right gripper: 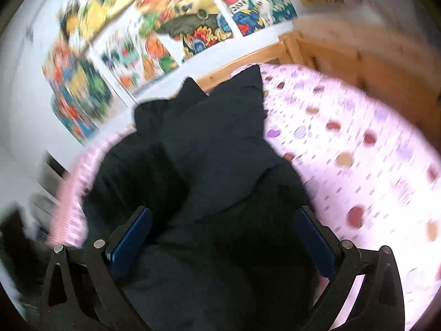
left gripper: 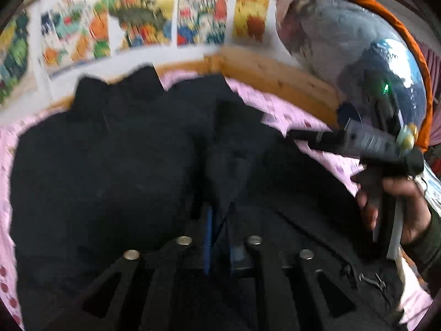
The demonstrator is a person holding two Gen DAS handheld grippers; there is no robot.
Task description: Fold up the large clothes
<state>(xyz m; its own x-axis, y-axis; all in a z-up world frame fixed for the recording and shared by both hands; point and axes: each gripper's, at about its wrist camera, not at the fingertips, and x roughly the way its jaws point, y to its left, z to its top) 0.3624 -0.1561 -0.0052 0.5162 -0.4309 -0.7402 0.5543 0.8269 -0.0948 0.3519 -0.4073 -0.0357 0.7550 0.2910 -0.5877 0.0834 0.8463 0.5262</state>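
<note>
A black garment lies spread over a pink spotted bedsheet, its far edge near the wooden bed frame below a wall of colourful posters. The left gripper hangs low over the garment, its blue pads a narrow gap apart with a fold of the dark cloth between them; whether they pinch it cannot be told. The right gripper, held in a person's hand, stands wide, its jaws either side of a raised ridge of garment without pressing it.
</note>
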